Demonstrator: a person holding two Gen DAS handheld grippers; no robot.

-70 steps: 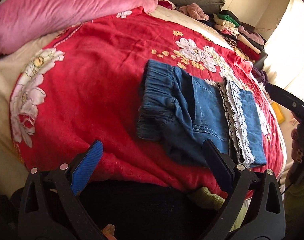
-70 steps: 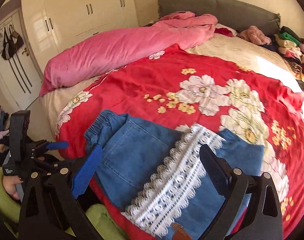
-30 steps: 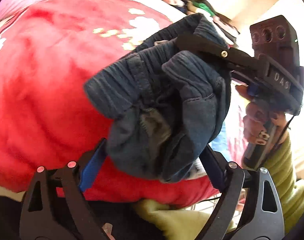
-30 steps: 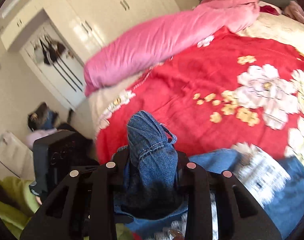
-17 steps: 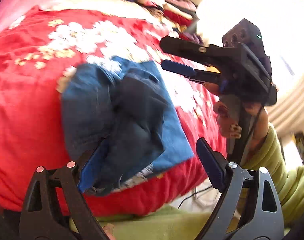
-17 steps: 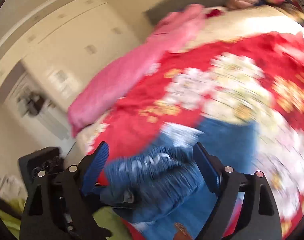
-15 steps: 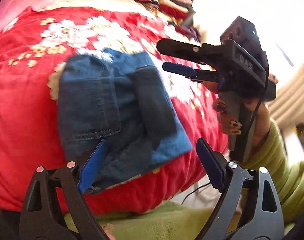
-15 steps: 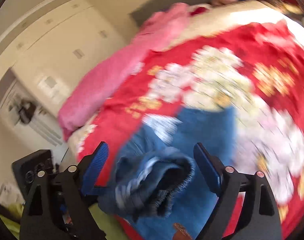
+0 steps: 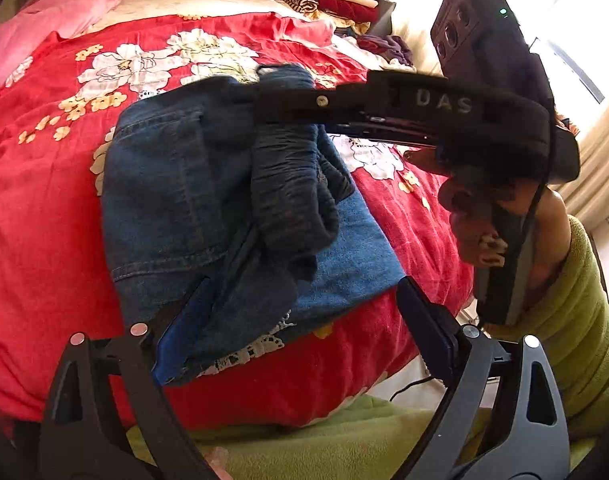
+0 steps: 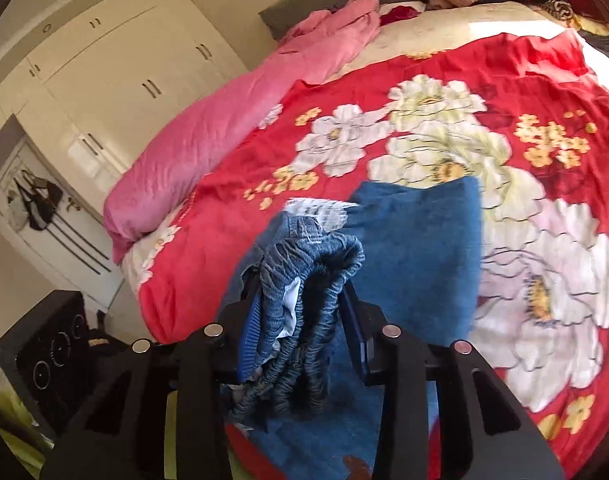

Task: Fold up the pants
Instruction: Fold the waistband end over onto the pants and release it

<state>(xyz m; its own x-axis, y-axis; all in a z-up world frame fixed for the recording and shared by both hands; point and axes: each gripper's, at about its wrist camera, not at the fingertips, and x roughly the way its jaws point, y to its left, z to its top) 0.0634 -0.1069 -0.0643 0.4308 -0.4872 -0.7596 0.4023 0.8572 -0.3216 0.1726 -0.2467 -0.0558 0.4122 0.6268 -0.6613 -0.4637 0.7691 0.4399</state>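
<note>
- The denim pants point(image 9: 172, 184) lie near the front edge of the red floral bedspread point(image 9: 36, 184), already doubled over, lace trim point(image 9: 248, 350) peeking out at the near hem.
- The right gripper point(image 10: 300, 320) has the gathered elastic waistband point(image 10: 308, 276) between its jaws, which are closing on the bunched cloth; in the left wrist view it reaches in from 3 o'clock, with the waistband hanging below it over the pants' middle.
- The left gripper point(image 9: 296, 320) has its jaws spread wide and pinches nothing; its blue pad point(image 9: 184, 328) just overlaps the near denim edge at 7 o'clock.
- To do this fold well, I would carry the waistband toward the far edge at 12 o'clock, lay it flat and square with the layer beneath, and only then let go; the left gripper could pin the near hem so the stack does not drag.
- Half a second ago the right gripper's jaws stood wide with the waistband loose between them; now they have narrowed round it.
- The left gripper was just as wide apart then.
</note>
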